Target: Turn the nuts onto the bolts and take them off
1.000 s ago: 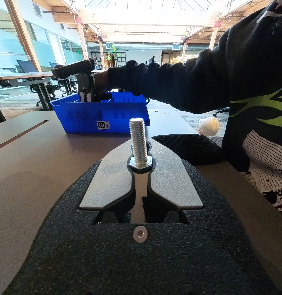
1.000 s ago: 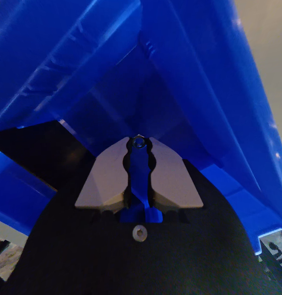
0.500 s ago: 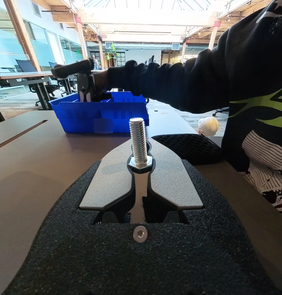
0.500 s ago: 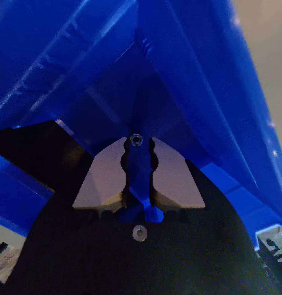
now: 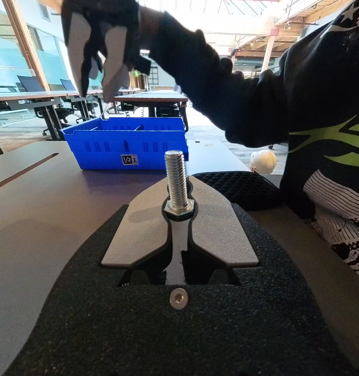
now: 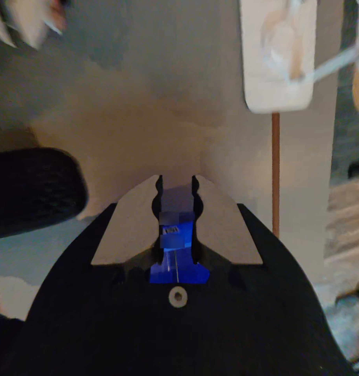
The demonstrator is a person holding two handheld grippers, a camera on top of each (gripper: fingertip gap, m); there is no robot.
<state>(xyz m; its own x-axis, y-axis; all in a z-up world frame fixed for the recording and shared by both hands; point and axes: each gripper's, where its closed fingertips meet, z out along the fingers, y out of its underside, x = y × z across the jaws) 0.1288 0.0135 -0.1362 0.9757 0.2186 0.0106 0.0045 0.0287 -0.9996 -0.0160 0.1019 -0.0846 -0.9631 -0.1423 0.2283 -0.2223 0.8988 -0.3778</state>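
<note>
A silver bolt (image 5: pixel 175 179) stands upright, thread up, with its hex head (image 5: pixel 178 208) clamped between the jaws of my left gripper (image 5: pixel 178 184), low over the grey table (image 5: pixel 52 193). My right gripper (image 5: pixel 95 97) hangs high above the blue bin (image 5: pixel 105 142) at the upper left, fingers apart and empty. In the blurred right wrist view its fingers (image 6: pixel 176 178) stand apart with nothing between them, and the blue bin (image 6: pixel 180 272) shows below through the gap. No nut is visible in either view.
A black textured pad (image 5: pixel 235 187) lies right of the bolt. The person's dark sleeve (image 5: pixel 215 81) reaches across the top and their torso fills the right side. A slot (image 5: pixel 24 171) cuts the table at the left. A white helmet (image 5: pixel 263 160) sits beyond the table edge.
My right gripper let go of a nut inside the blue bin, then rose out of the bin, open. My left gripper and the bolt stayed put.
</note>
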